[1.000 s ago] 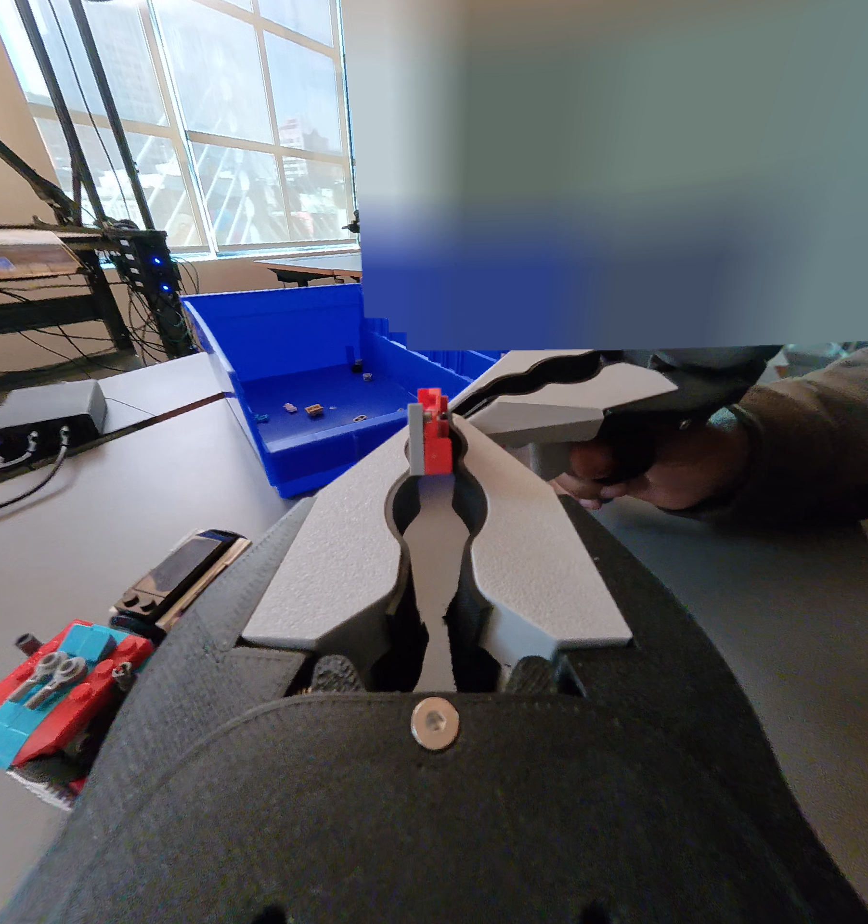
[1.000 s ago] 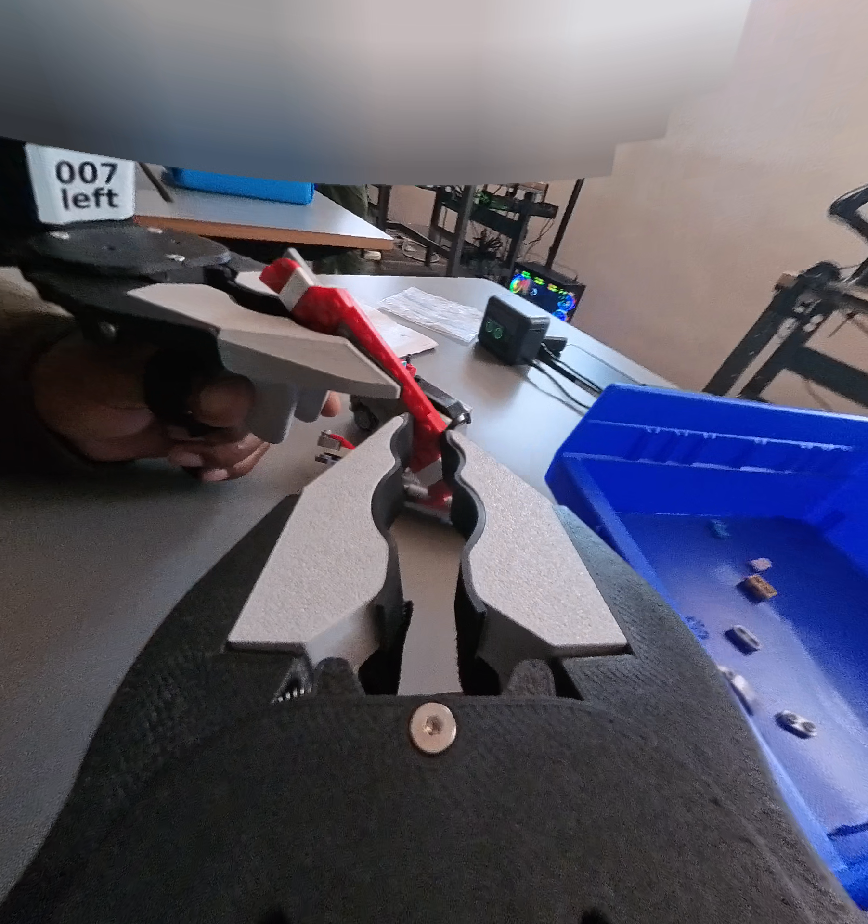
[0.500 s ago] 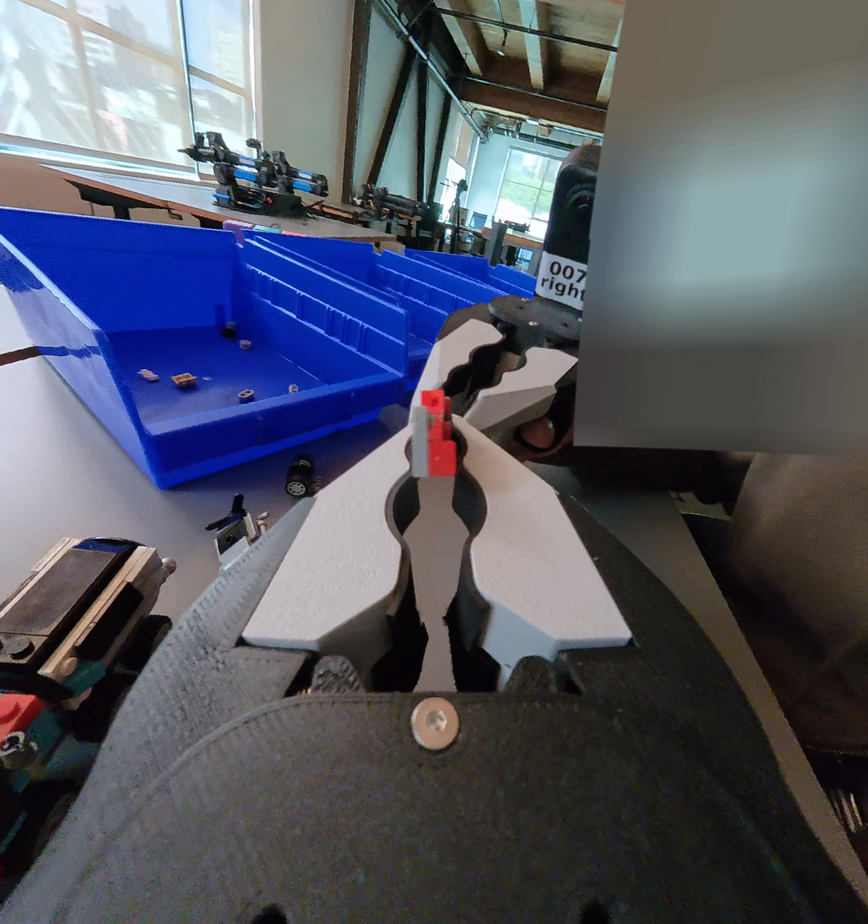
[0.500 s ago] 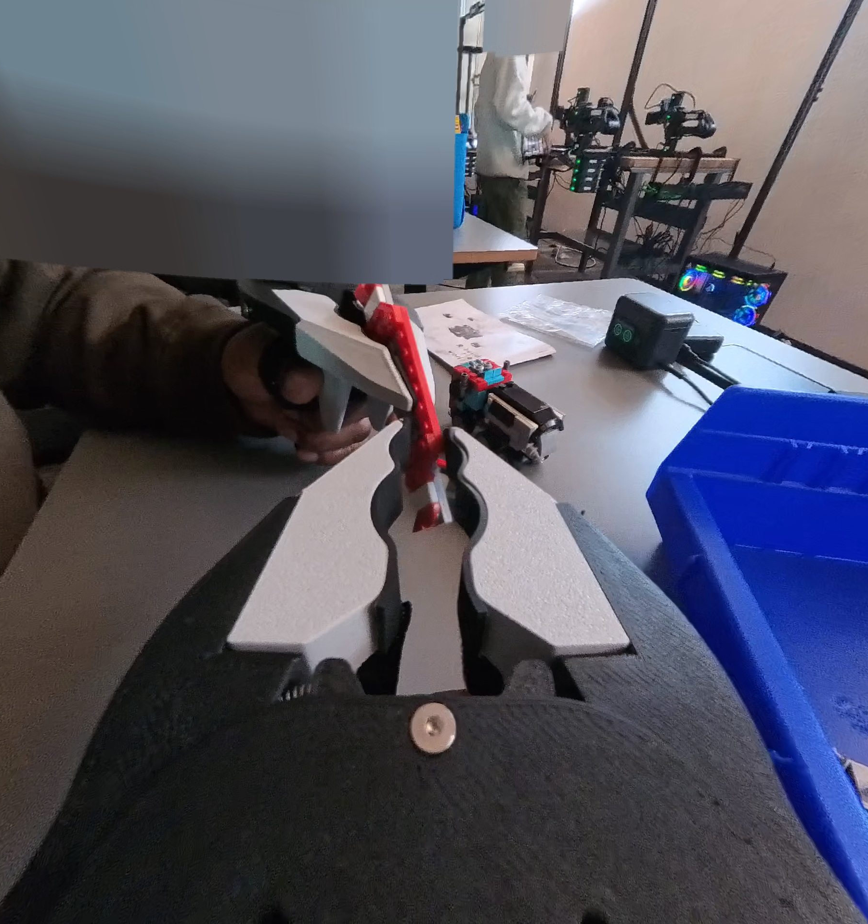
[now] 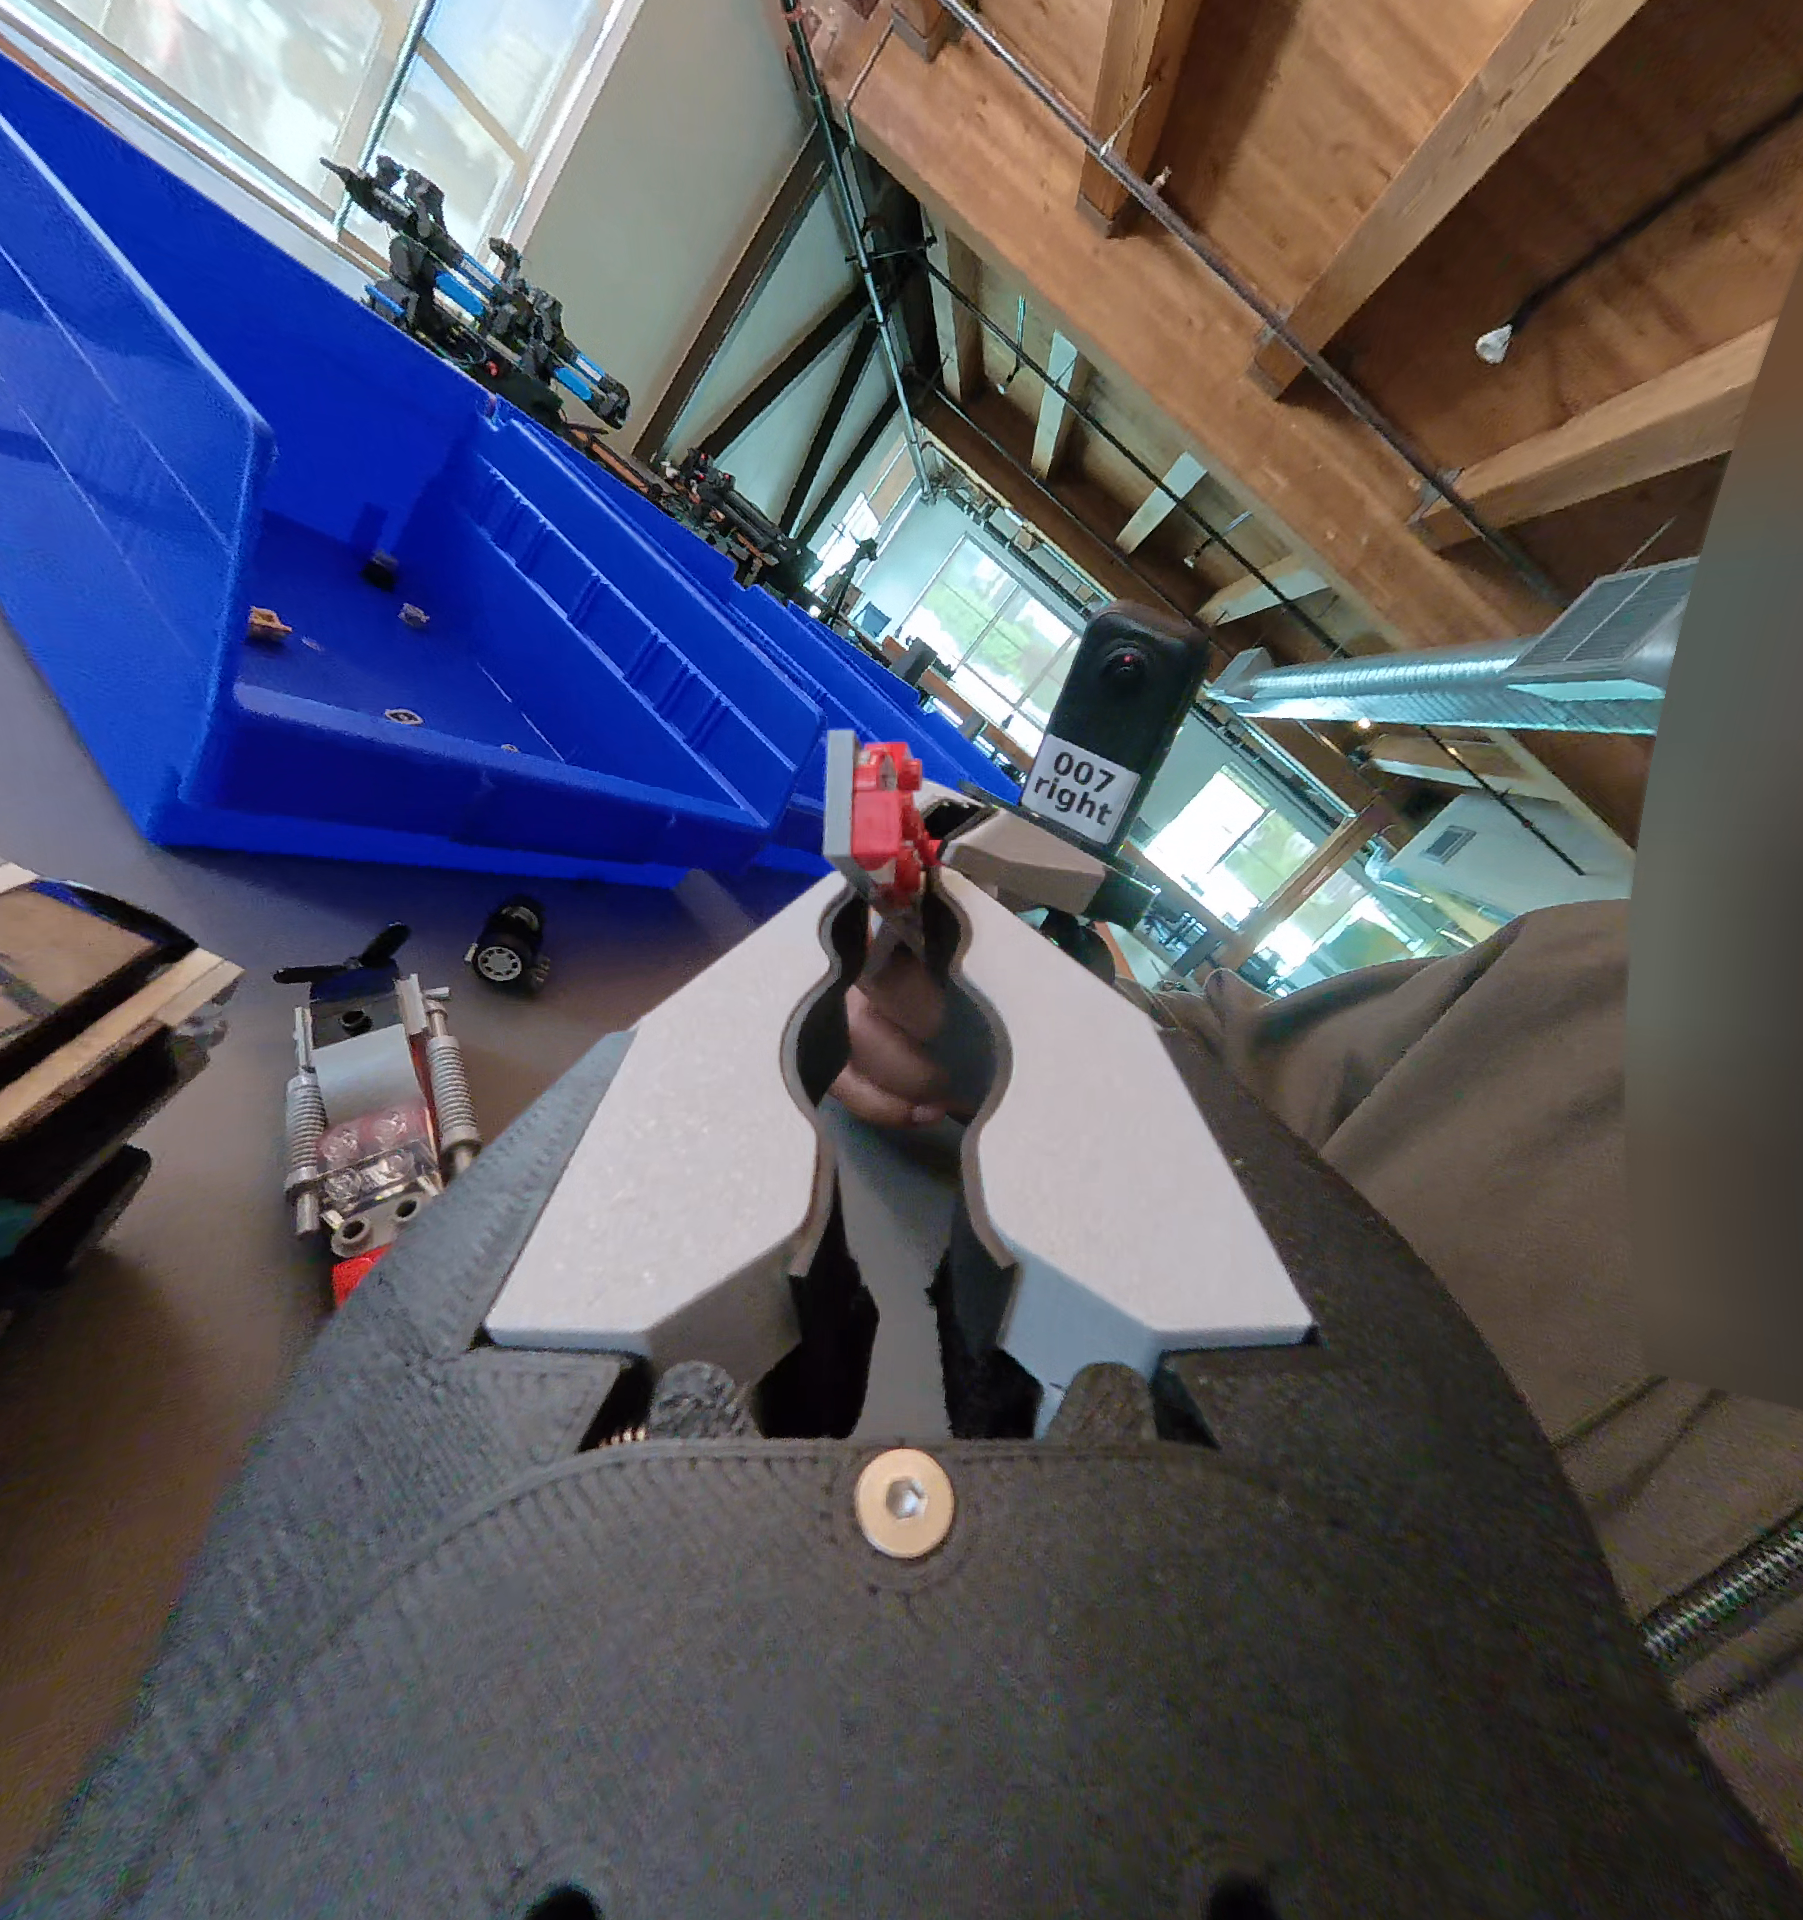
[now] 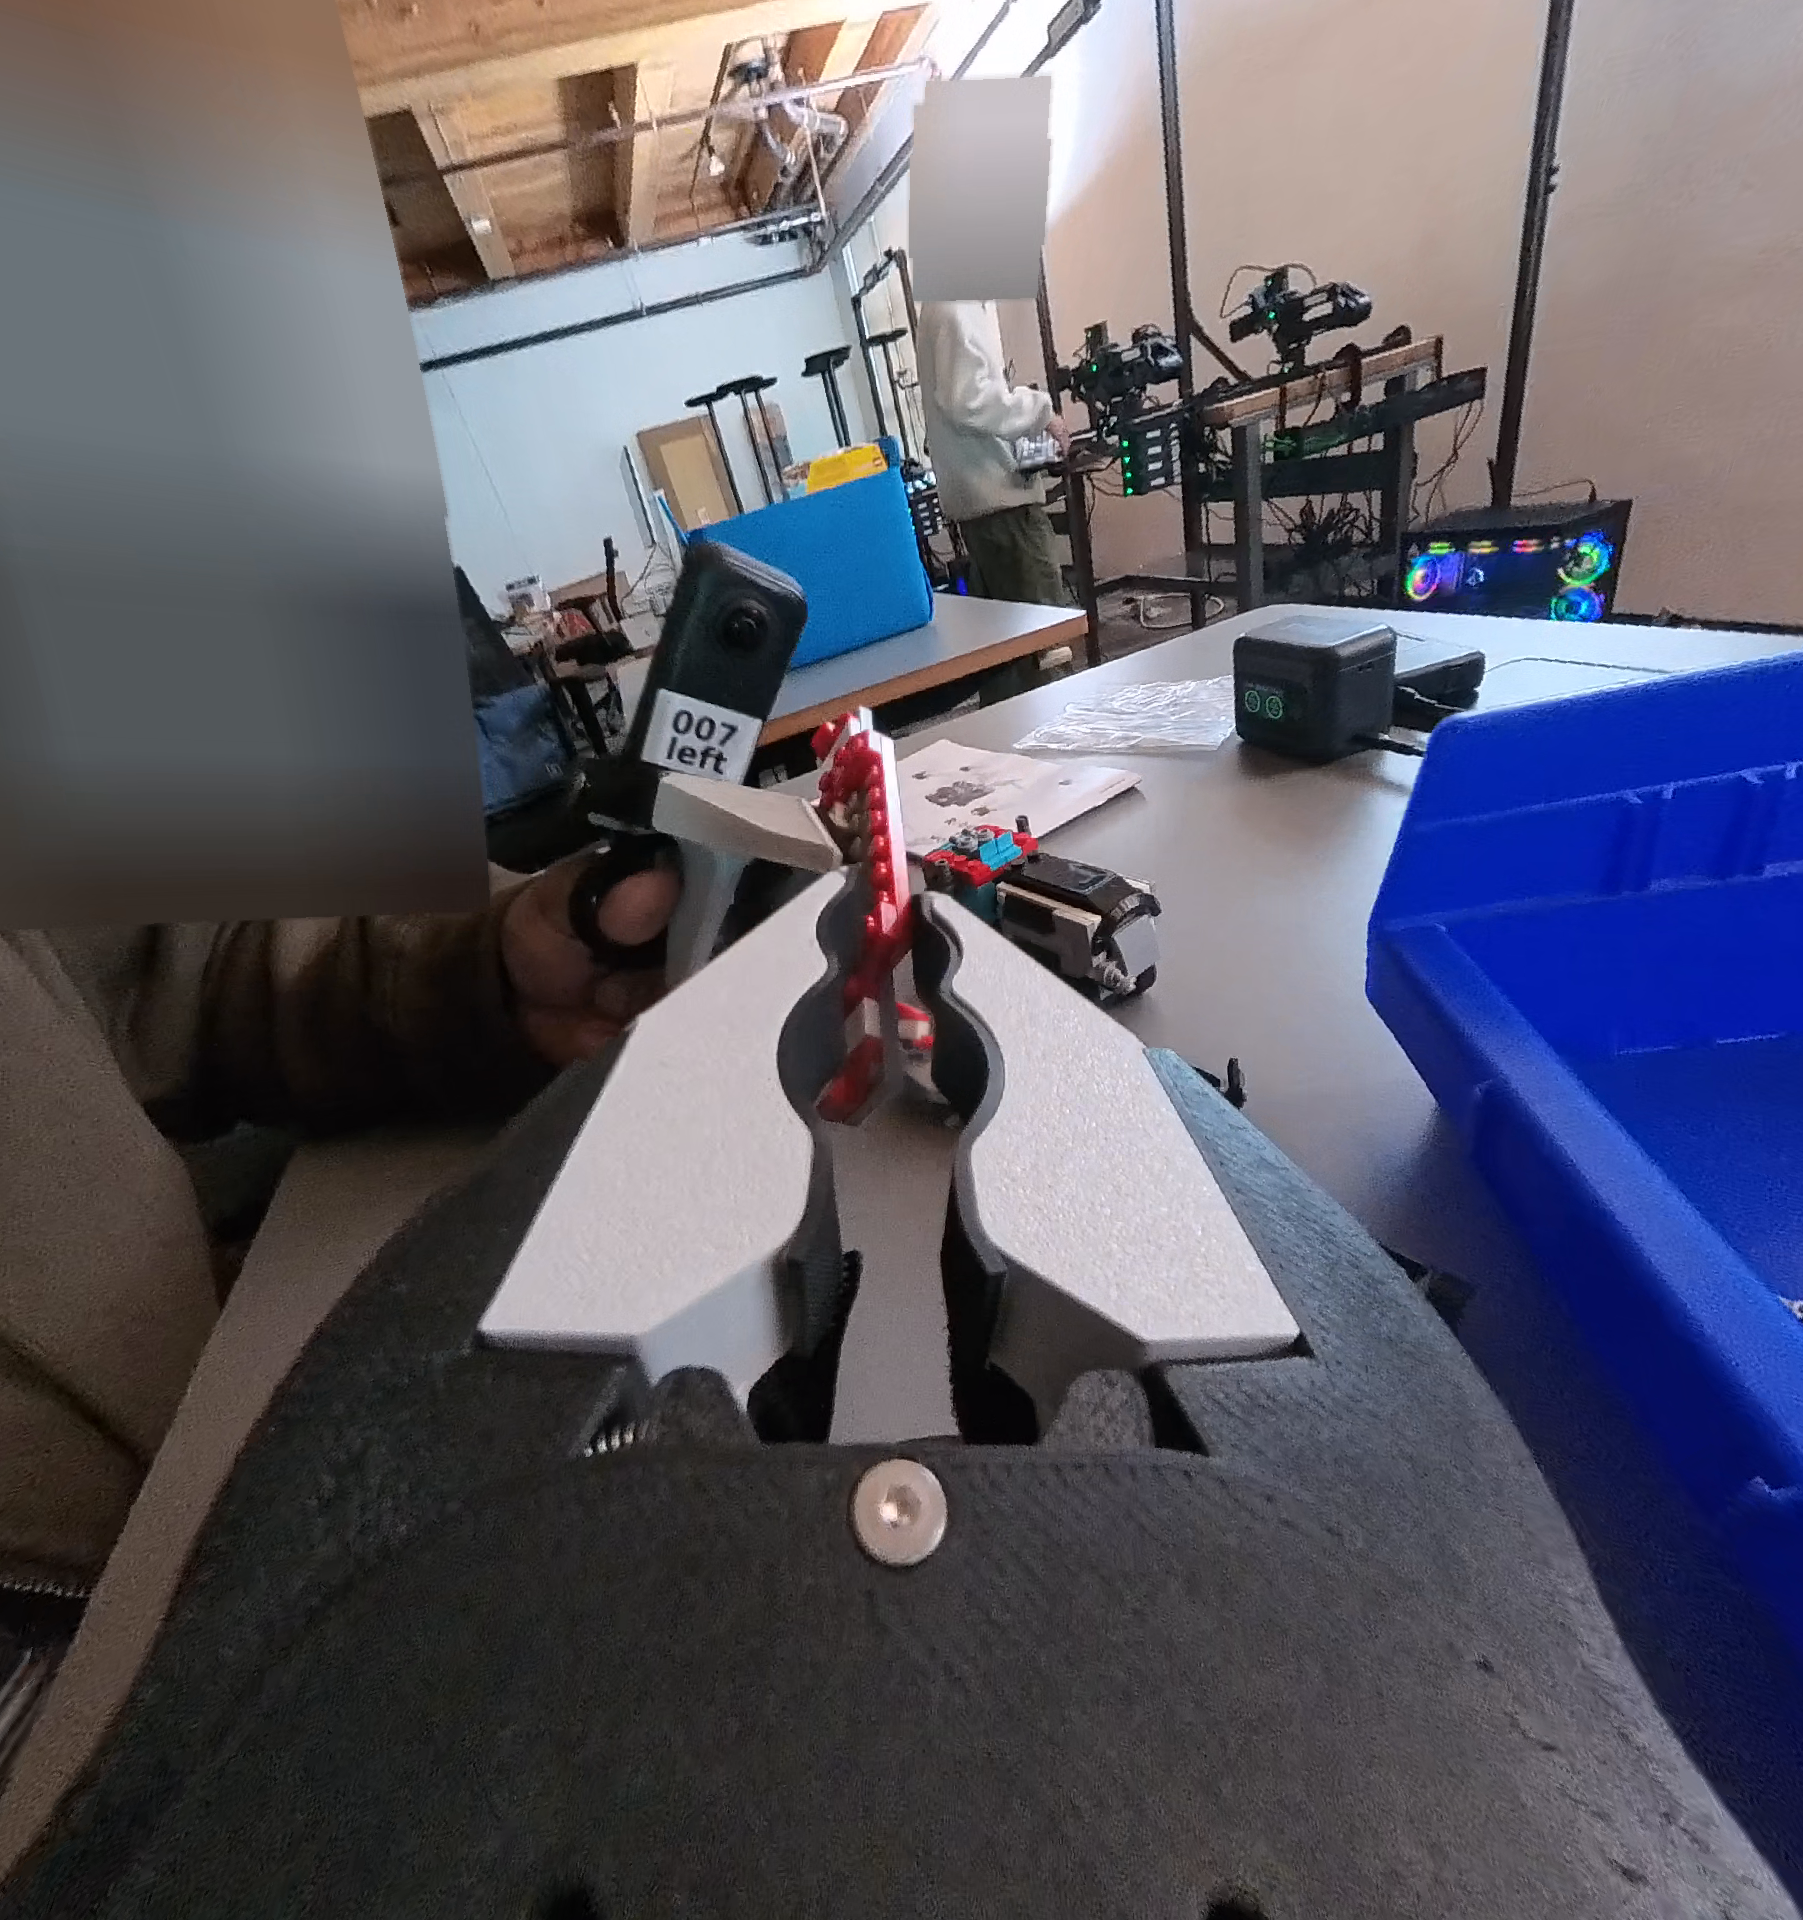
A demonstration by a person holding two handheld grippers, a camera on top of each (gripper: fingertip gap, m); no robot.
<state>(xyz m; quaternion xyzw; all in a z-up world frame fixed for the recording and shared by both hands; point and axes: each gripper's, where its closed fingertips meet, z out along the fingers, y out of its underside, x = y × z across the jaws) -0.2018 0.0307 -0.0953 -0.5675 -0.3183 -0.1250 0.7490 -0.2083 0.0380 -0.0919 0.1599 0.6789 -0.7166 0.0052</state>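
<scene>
Both claws are up off the surface [image 6: 1292,883] and meeting on one piece: a long red-and-grey brick strip [image 6: 871,883]. Right claw [image 6: 881,909] is closed on it, tips pinching the strip partway along, with the lower end sitting down in the hollow between the fingers [image 6: 1032,1091] and the studded upper end sticking up past the tips. Left claw [image 5: 892,883] is also clamped on the same strip, seen nearly end-on in its own view as a grey plate with red bricks [image 5: 871,810] standing just above its tips; in the right view the left claw comes in from the left and its grey fingertip [image 6: 762,831] touches the strip's upper part. The two claws are almost tip to tip. A hand [image 6: 585,935] is wrapped round the left handle, the other hand [image 5: 897,1039] shows through the left claw's finger gap. On the surface below: a black, tan and teal brick vehicle [image 6: 1063,914], a grey brick assembly with two metal springs [image 5: 377,1101], and a loose black wheel pair [image 5: 507,940] just beside the blue bin [image 5: 357,623]. The bin holds a few tiny loose parts on its floor. Farther back: a printed booklet [image 6: 1011,784], a clear plastic bag [image 6: 1125,717], and a black box with cables [image 6: 1312,686].
</scene>
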